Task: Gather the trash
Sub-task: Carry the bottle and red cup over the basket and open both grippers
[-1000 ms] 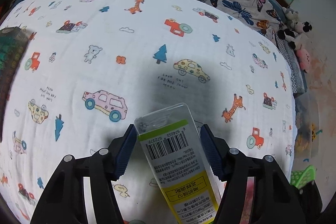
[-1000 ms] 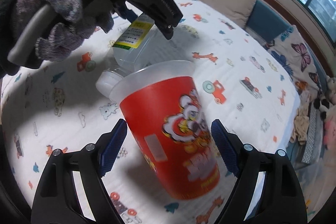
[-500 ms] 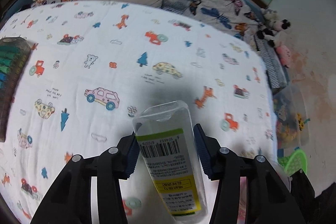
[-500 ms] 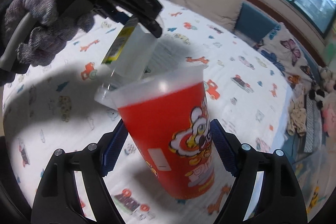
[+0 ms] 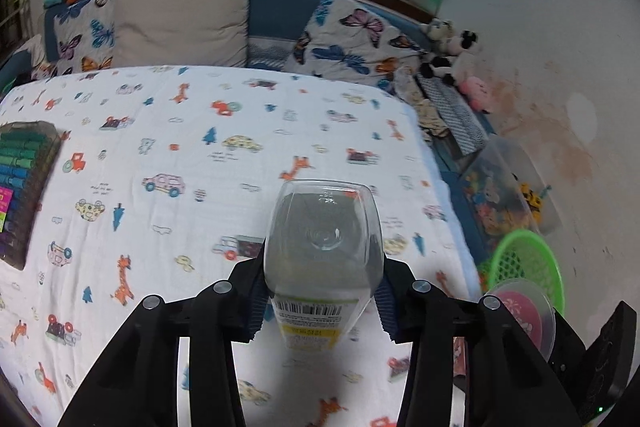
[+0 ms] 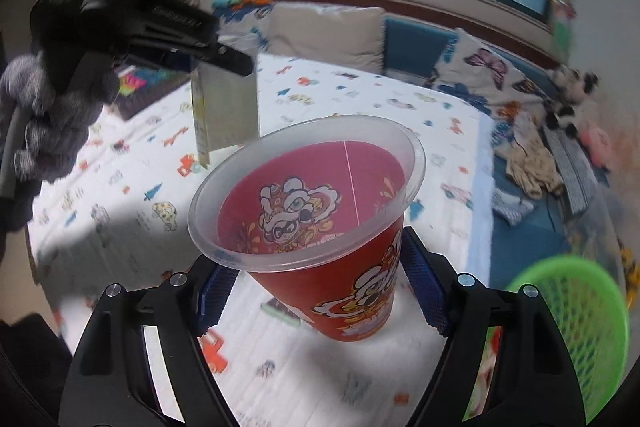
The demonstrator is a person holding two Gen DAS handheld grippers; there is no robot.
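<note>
**Bottle and cup both lifted; basket lies off to the right**

The left gripper (image 5: pixel 320 301) is clamped on a clear bottle (image 5: pixel 322 251). Its jaws have just been closing, and the blue pads press the bottle's sides near the yellow label. The bottle's long axis runs straight out along the fingers, base end pointing away from the wrist, clear of the printed bedsheet (image 5: pixel 168 155) below it. Seen from the right wrist, the same gripper (image 6: pixel 224 61) and bottle (image 6: pixel 224 107) hang up and to the left of the cup, apart from it.

The right gripper (image 6: pixel 320 291) is clamped on a red cup (image 6: pixel 320 211) with a cartoon print. Its jaws have also been closing a little, and the pads sit against the cup's lower wall on both sides. The cup is held with its open mouth tilted up and away from the wrist.

The green basket (image 6: pixel 576 311) stands low and to the right of the right gripper, beyond the bed's edge; from the left gripper it (image 5: pixel 528 259) is also to the right, farther off, with the cup's rim partly in front of it. The right hand is plainly the nearer, so the cup probably goes in first, with a swing right and down, and the bottle follows across.
</note>
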